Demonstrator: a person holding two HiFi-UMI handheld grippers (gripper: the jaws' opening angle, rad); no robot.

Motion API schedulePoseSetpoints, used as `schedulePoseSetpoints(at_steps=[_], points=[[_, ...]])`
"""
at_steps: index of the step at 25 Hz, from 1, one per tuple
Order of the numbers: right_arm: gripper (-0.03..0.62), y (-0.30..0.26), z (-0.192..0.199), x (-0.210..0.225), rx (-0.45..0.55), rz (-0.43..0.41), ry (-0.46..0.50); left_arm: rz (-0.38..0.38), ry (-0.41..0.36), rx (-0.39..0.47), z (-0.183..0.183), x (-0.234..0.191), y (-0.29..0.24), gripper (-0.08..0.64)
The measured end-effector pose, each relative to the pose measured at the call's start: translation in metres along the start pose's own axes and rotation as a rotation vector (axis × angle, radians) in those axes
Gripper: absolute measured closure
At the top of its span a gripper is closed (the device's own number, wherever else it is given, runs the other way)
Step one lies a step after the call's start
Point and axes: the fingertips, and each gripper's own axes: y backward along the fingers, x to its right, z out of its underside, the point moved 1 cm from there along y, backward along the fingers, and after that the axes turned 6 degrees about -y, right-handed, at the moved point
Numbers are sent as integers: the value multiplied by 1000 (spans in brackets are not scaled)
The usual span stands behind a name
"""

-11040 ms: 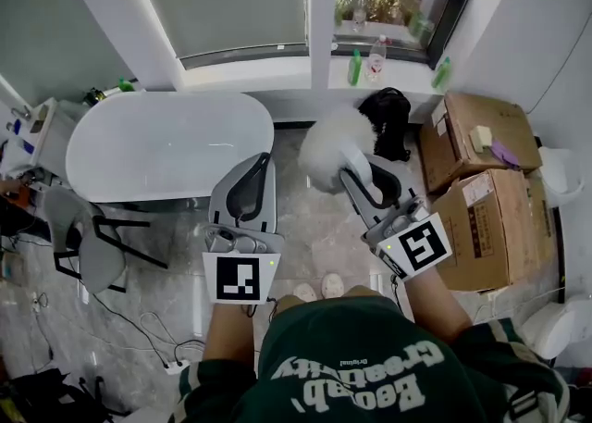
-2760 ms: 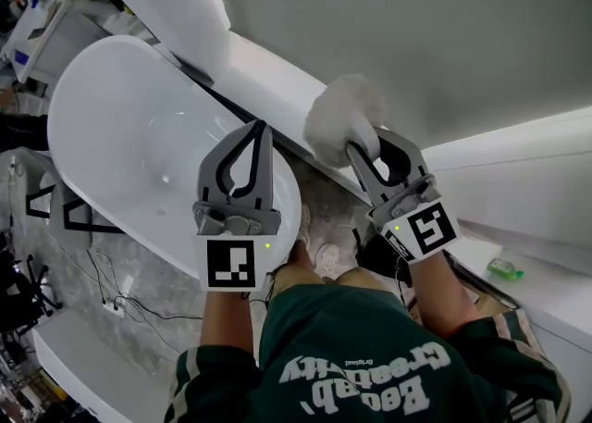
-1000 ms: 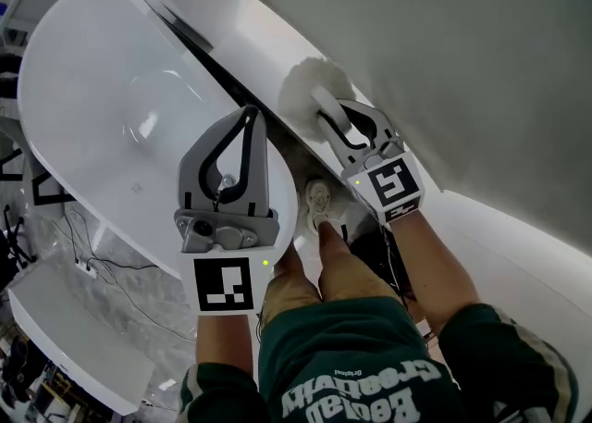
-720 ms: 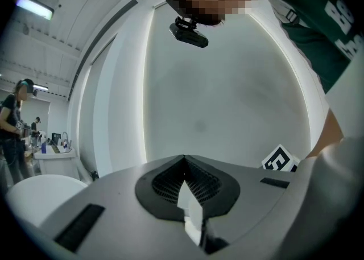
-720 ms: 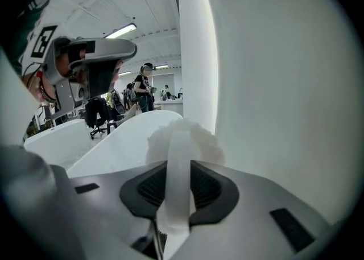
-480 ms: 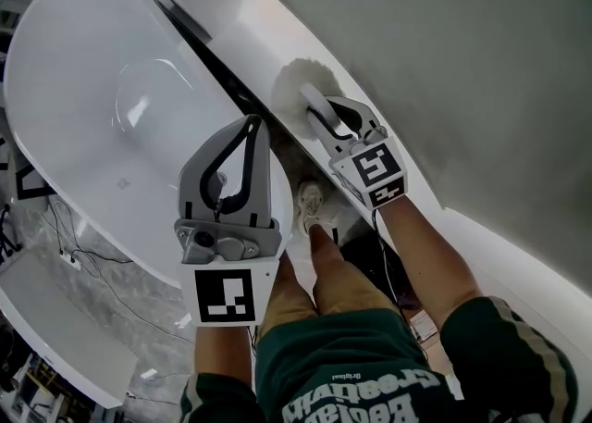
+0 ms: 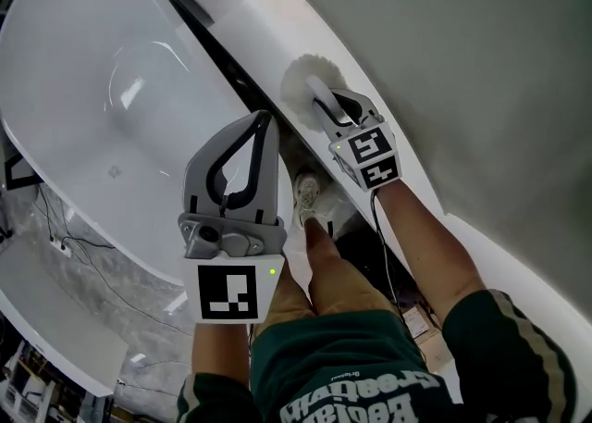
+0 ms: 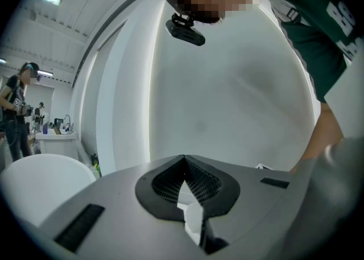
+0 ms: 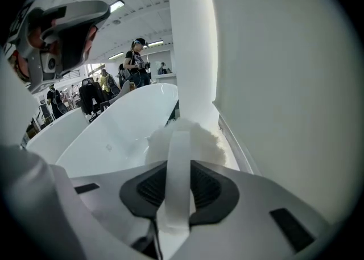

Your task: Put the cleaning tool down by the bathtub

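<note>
Grey right gripper (image 9: 177, 169) is clamped on the flat white handle (image 9: 178, 153) of the cleaning tool (image 7: 298, 81). The handle runs straight up the middle between the dark pads, with the jaws about half apart around it. The tool's fluffy white head (image 9: 199, 138) sits just past the jaw tips.

In the head view the right gripper is angled down and away from the person. The head of the tool is over the white ledge (image 7: 264, 18) that runs along the grey wall (image 7: 444, 51). It sits right beside the dark gap between that ledge and the bathtub (image 7: 102, 97). Can't tell whether the fluff is touching the ledge. In the right gripper view the bathtub rim is just left of the tool.

Left gripper (image 8: 183, 159): jaws together at the tips, nothing gripped. In the head view it is held over the near end of the bathtub, apart from the tool.

Further out, the person's shoes (image 7: 306, 194) are on the floor between the tub end and the ledge, between the two grippers in the picture. A dark green shirt (image 7: 361, 375) fills the bottom edge. The right gripper view shows people (image 9: 136, 60) standing well behind the bathtub. The left gripper view shows one more person (image 8: 14, 111) at its far left.
</note>
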Motion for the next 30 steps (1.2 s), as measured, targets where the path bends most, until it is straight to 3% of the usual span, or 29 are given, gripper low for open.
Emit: schedulePoseSetpoints(at_steps=[15, 23, 30], points=[[497, -66, 35, 29, -165, 24, 38, 6, 25, -68, 36, -9, 4, 551], [497, -90, 76, 37, -305, 21, 25, -2, 40, -89, 51, -16, 7, 551], [497, -105, 93, 45, -367, 47, 17, -3, 45, -107, 61, -21, 15, 551]])
